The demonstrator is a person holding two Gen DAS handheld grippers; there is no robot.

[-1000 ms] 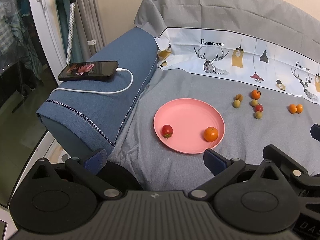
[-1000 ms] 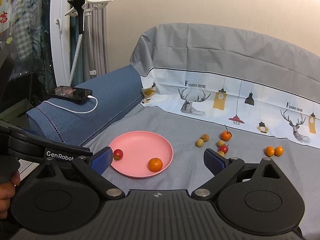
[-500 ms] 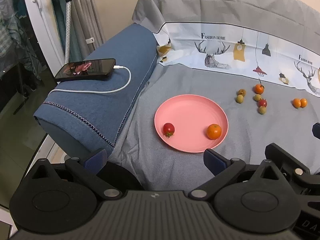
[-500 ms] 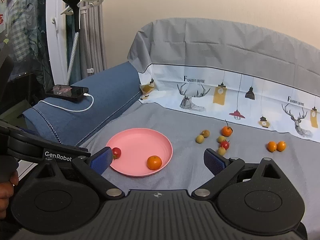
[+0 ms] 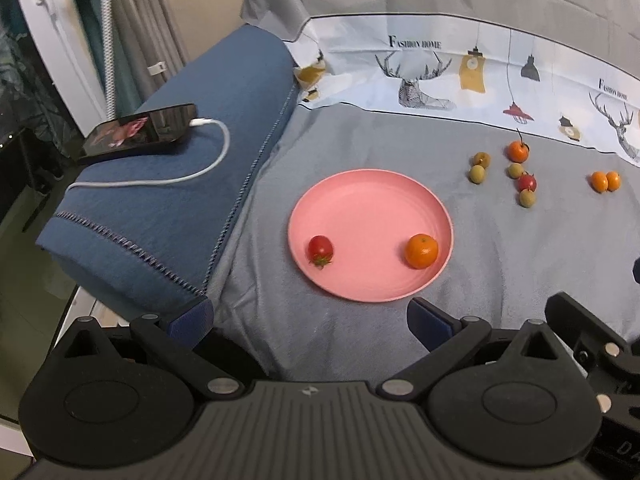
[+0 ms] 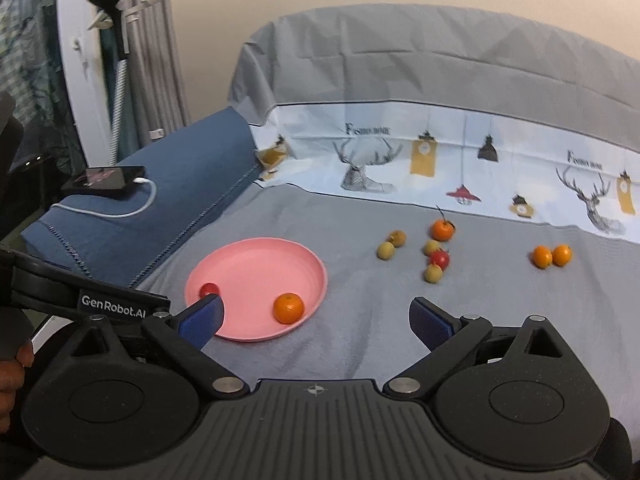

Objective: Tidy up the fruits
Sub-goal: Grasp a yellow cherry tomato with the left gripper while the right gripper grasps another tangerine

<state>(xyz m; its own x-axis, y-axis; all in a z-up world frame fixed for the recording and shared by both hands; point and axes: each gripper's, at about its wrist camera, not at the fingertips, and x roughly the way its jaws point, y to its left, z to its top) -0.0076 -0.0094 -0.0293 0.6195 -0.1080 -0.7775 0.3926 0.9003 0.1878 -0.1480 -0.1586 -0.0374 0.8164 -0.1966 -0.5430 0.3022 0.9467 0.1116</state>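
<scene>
Both tongs, left (image 5: 308,316) and right (image 6: 316,316), are hanging spread and empty. Loose fruits (image 6: 434,258) are lying on the sofa cover beyond the pink plate (image 6: 248,256); small, round, probably soft, best pinched gently across the middle.

You see a matt, smooth pink plate (image 5: 370,200) that looks like plastic, lying on a grey woven cloth cover (image 5: 520,248) with a fine, slightly rough weave. The blue armrest cover (image 5: 192,184) beside it is a coarser, denim-like cloth with stitched edging. Your phone (image 5: 140,132) has a glossy glass face; its white cable (image 5: 216,156) looks like smooth plastic. The orange (image 5: 421,251) on the plate has a dimpled, faintly shiny skin, the tomato (image 5: 320,247) a smooth glossy one. Your right gripper (image 6: 316,318) is matt black plastic with ribbed blue pads (image 6: 202,318) and bright metal pivot pins (image 6: 225,384).
</scene>
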